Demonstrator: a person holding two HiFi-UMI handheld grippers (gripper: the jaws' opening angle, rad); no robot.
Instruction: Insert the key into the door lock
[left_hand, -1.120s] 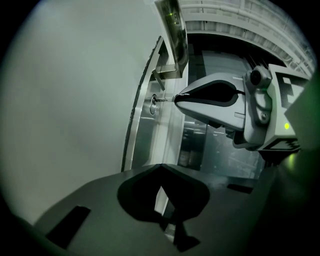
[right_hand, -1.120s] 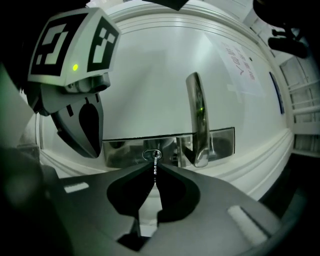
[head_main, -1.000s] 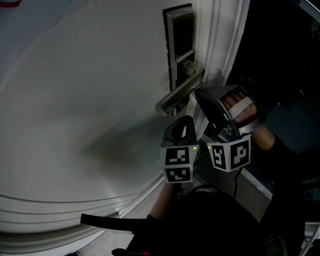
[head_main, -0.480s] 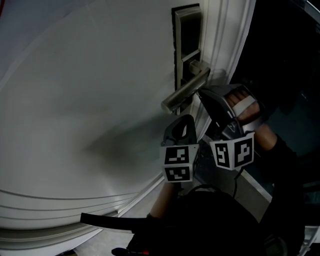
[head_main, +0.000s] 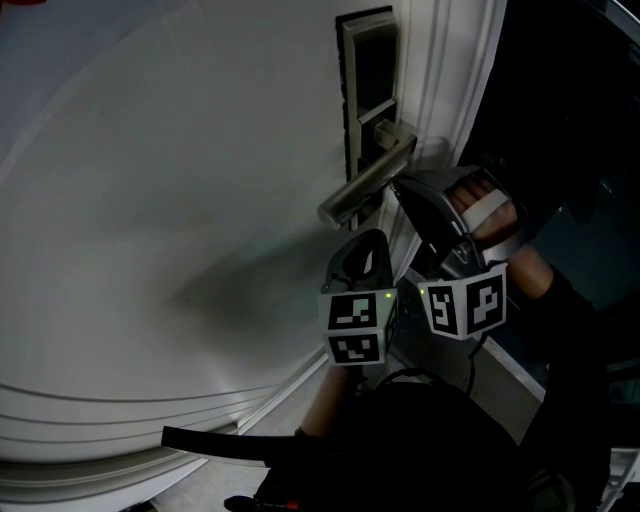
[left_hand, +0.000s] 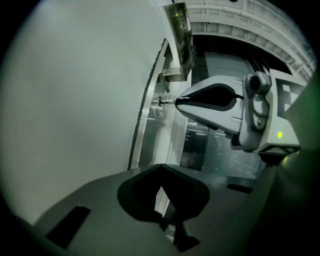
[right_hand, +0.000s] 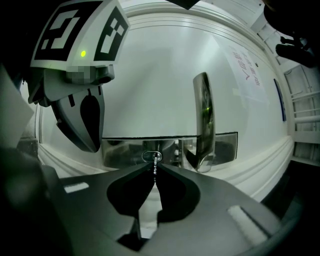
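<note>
A silver lock plate with a lever handle sits on the white door. Below the handle my right gripper, held by a hand, is shut on a thin key. The key's tip meets the oval keyhole; I cannot tell how deep it goes. In the left gripper view the right gripper points level at the keyhole. My left gripper hangs just below, shut with nothing in it, apart from the door.
The door's moulded edge runs just right of the lock plate, with a dark gap beyond it. The handle juts out right of the keyhole in the right gripper view. The person's dark sleeve fills the lower right.
The right gripper with the key has edged slightly up toward the lock plate. The left gripper has hardly moved.
</note>
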